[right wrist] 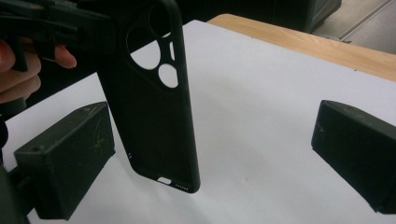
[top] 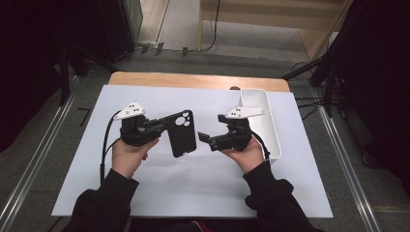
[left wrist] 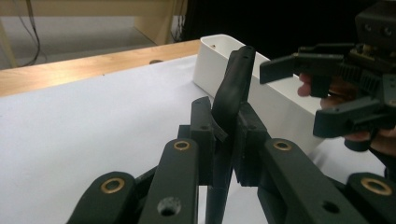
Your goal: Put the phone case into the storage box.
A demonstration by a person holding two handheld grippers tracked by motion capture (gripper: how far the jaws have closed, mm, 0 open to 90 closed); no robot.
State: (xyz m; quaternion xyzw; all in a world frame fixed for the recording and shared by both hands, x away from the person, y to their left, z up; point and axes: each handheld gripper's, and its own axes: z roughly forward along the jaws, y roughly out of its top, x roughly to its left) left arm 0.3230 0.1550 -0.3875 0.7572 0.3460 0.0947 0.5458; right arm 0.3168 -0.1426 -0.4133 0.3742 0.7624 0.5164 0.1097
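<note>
The left gripper [top: 162, 123] pinches a black, soft-looking phone case with round camera cutouts [top: 182, 134] by its edge, above the white sheet. The right gripper [top: 207, 140], jaws wide, faces it; a mistimed handover could drop it.

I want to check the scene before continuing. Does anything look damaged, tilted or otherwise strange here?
Nothing stands out. The left hand-held gripper holds the black phone case by one edge, above the white table cover. The right hand-held gripper is open beside it. The white bin stands upright.
</note>
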